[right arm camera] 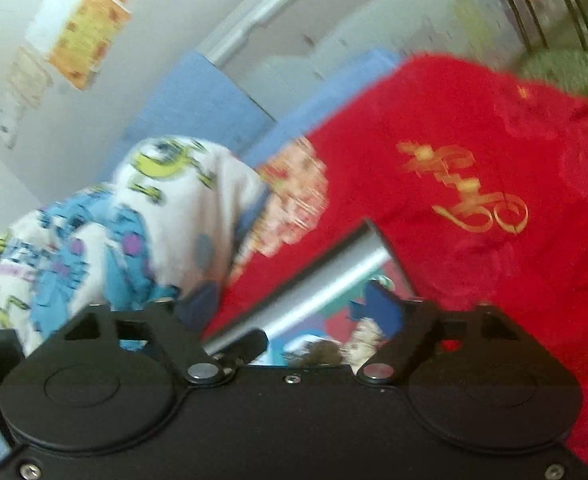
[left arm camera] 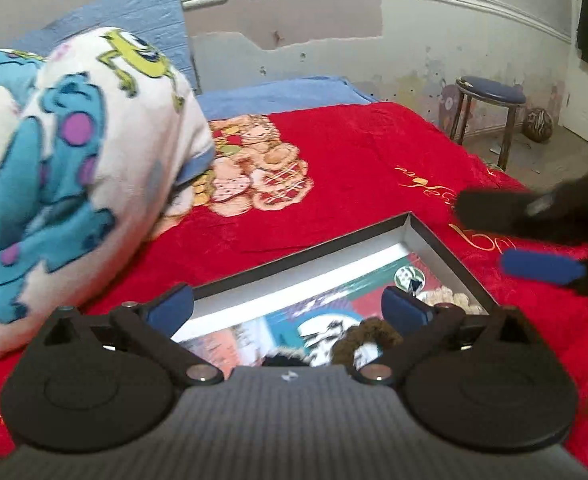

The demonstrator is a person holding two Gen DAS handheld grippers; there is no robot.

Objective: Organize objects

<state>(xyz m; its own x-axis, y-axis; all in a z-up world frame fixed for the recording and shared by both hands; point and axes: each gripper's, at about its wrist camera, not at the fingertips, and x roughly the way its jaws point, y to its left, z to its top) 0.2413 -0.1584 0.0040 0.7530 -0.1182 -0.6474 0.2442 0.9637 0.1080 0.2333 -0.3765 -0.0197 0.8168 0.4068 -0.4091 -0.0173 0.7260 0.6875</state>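
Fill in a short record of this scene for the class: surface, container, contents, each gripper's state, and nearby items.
surface: red blanket on a bed
container: shallow open box, printed lining
contents: brown hair scrunchie, cream scrunchie
left gripper: open, empty, over the box
right gripper: open, empty, view blurred
nearby: cartoon-monster fleece blanket bundled beside the box; blue-topped stool on the floor

Cartoon blanket point(left arm camera: 66, 168) on red bedspread point(left arm camera: 357, 160), stool point(left arm camera: 489, 100) beyond
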